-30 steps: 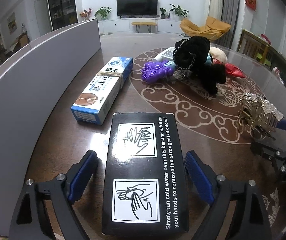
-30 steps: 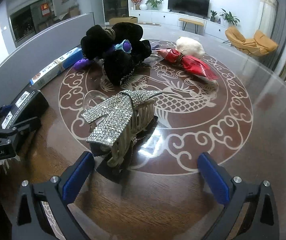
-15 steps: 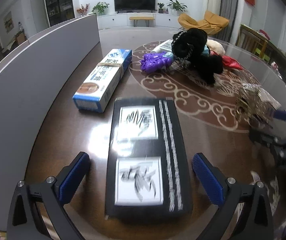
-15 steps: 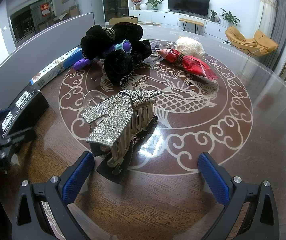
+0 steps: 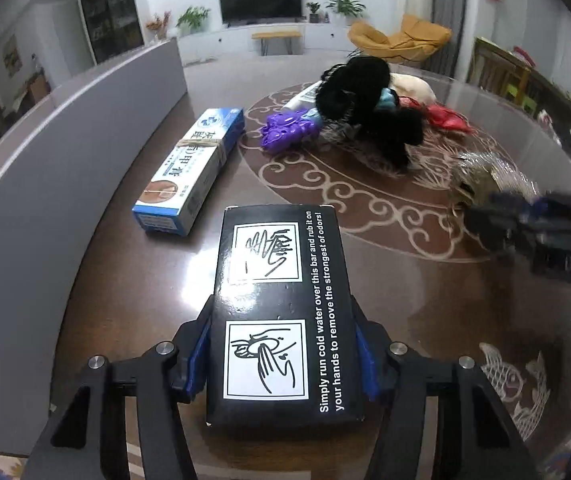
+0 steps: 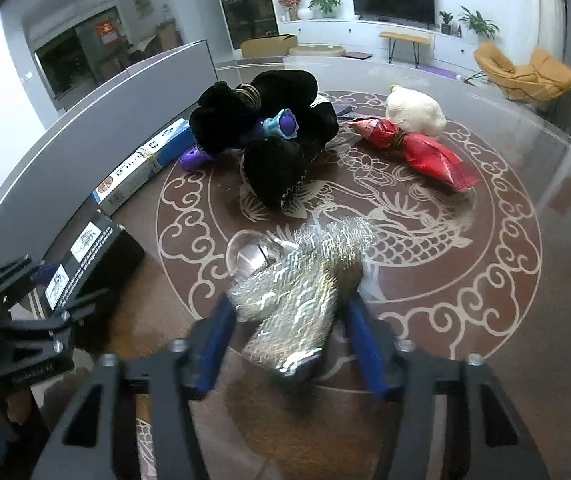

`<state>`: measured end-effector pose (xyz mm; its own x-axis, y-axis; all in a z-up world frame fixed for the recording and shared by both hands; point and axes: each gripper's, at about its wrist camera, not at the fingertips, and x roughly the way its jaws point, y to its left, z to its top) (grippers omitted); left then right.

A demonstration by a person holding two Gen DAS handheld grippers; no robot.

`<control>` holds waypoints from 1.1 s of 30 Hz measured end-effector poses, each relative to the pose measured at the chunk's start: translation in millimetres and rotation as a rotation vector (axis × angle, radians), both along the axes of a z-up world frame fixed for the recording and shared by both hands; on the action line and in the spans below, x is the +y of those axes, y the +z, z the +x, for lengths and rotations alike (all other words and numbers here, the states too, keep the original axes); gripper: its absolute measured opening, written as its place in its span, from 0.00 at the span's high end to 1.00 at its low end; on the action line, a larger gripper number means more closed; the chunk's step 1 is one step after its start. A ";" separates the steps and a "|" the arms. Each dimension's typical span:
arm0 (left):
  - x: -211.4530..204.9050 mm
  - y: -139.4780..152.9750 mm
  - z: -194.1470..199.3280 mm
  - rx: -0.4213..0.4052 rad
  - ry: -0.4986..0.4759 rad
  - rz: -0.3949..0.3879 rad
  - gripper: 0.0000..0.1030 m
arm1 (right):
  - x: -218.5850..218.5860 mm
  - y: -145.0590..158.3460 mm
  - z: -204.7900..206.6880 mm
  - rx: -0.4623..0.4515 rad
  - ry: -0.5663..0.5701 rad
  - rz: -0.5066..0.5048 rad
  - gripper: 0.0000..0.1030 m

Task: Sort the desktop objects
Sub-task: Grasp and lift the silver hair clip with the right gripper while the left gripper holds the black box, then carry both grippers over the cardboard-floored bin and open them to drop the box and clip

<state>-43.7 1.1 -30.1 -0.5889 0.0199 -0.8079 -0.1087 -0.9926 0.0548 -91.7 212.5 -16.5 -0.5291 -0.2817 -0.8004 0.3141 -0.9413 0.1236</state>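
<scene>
Black box (image 5: 281, 312): lies flat on the dark wooden table (image 5: 133, 280), near its left side, printed face up with hand-washing pictograms and white text.
Left gripper (image 5: 281, 344): blue pads pressed against both long sides of the black box, clamping it at its near half.
Rhinestone hair claw (image 6: 301, 292): sits on the table's dragon medallion, near the front edge of the pattern; blurred in the right wrist view.
Right gripper (image 6: 289, 336): fingers closed in against both sides of the rhinestone hair claw, pinching it.
Blue-and-white carton (image 5: 191, 168): flat on the table just beyond the black box, beside the grey partition (image 5: 45, 152), a rubber band around its middle.
Far pile: black scrunchies (image 6: 261, 132), purple hair clip (image 5: 289, 132), red foil packet (image 6: 417, 150) and cream plush item (image 6: 415, 112), clustered on the far side of the medallion.
</scene>
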 end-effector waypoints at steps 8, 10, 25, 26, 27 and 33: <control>-19.1 8.8 29.9 0.004 -0.003 0.108 0.44 | -6.5 16.7 22.9 0.034 0.047 0.060 0.67; -22.2 8.9 33.5 0.005 0.006 0.119 0.44 | -5.7 15.5 23.4 0.005 0.061 0.054 0.56; -28.5 9.7 47.5 0.004 0.015 0.189 0.44 | -4.3 7.2 -1.5 0.017 -0.042 0.006 0.53; -31.7 14.7 49.2 0.011 0.018 0.205 0.44 | -3.2 11.6 1.9 0.032 -0.039 0.005 0.53; -34.1 17.6 49.5 0.015 0.020 0.214 0.44 | -2.6 16.6 5.9 0.049 -0.033 0.005 0.54; -61.2 68.0 54.2 0.091 0.043 0.303 0.44 | -19.4 58.6 20.2 0.116 0.037 -0.033 0.54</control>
<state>10.5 -60.1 37.9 -0.6641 0.2252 -0.7129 -0.0746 -0.9687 -0.2366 -71.5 193.1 42.1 -0.6060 -0.3284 -0.7246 0.3628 -0.9247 0.1157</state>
